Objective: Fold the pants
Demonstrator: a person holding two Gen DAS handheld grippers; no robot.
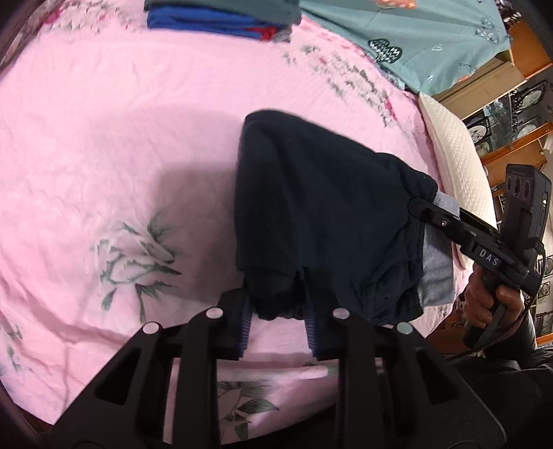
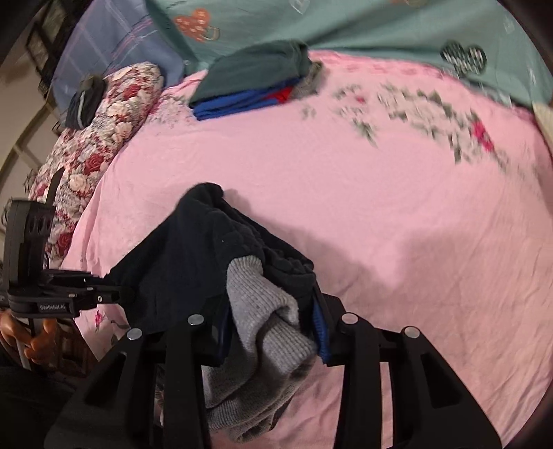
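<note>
Dark navy pants [image 1: 311,207] with a grey knit lining hang lifted over the pink bed sheet [image 1: 103,155]. My left gripper [image 1: 276,312] is shut on a bunched navy edge of the pants. My right gripper [image 2: 273,331] is shut on the other end, where the grey lining [image 2: 262,311] bulges between the fingers. The right gripper also shows in the left wrist view [image 1: 420,203], pinching the pants' right corner. The left gripper shows in the right wrist view [image 2: 122,295] at the pants' left edge. The pants [image 2: 186,255] stretch between both grippers.
A stack of folded clothes [image 1: 221,17] in green, blue and red lies at the far side of the bed, also in the right wrist view [image 2: 252,79]. A teal quilt [image 1: 432,38], a white pillow [image 1: 456,162] and a floral pillow [image 2: 103,114] border the sheet.
</note>
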